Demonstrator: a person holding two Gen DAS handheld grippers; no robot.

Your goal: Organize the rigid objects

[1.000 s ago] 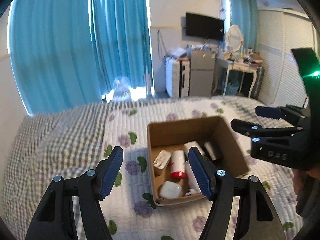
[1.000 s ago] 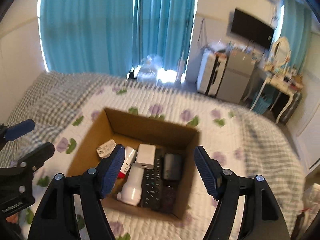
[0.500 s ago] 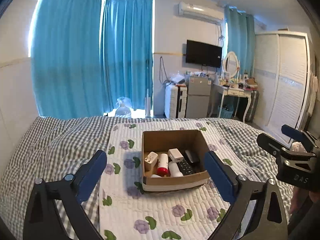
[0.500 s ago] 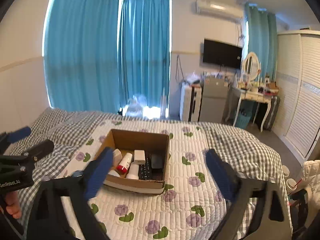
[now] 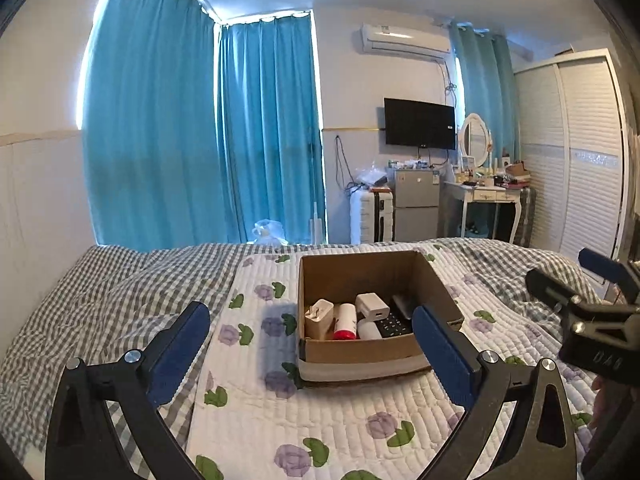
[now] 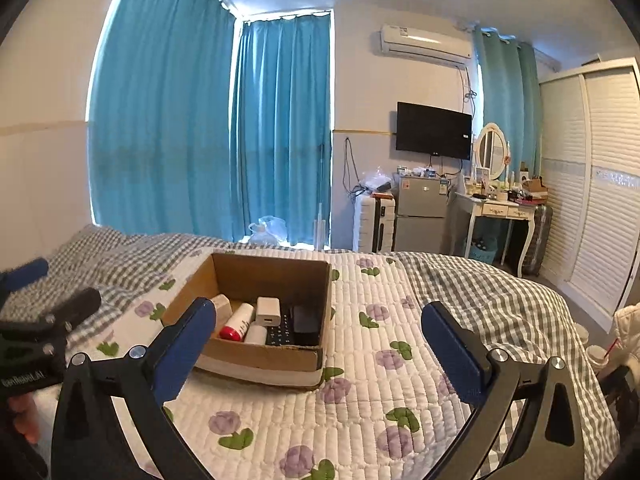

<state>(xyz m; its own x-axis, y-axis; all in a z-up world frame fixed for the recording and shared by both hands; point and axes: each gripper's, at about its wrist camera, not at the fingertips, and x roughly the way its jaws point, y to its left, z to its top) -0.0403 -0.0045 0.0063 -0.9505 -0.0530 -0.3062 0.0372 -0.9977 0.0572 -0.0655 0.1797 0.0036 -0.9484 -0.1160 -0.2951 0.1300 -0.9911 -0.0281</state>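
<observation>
While both sets of jaws stand wide apart and empty, the cardboard box point(image 5: 372, 350) sits ahead of them on the quilted bed point(image 5: 320, 420), its contents lying lengthwise front to back. From the left gripper point(image 5: 312, 356) it is straight ahead; from the right gripper point(image 6: 320, 354) it lies left of centre, so the left looks better aligned.

Left claw point(image 5: 311, 338) and right claw point(image 6: 318, 334): black angular frames with silver screws at the joints. Blue pads point(image 5: 442, 352) line the fingers. White lettering marks each body's side.
</observation>
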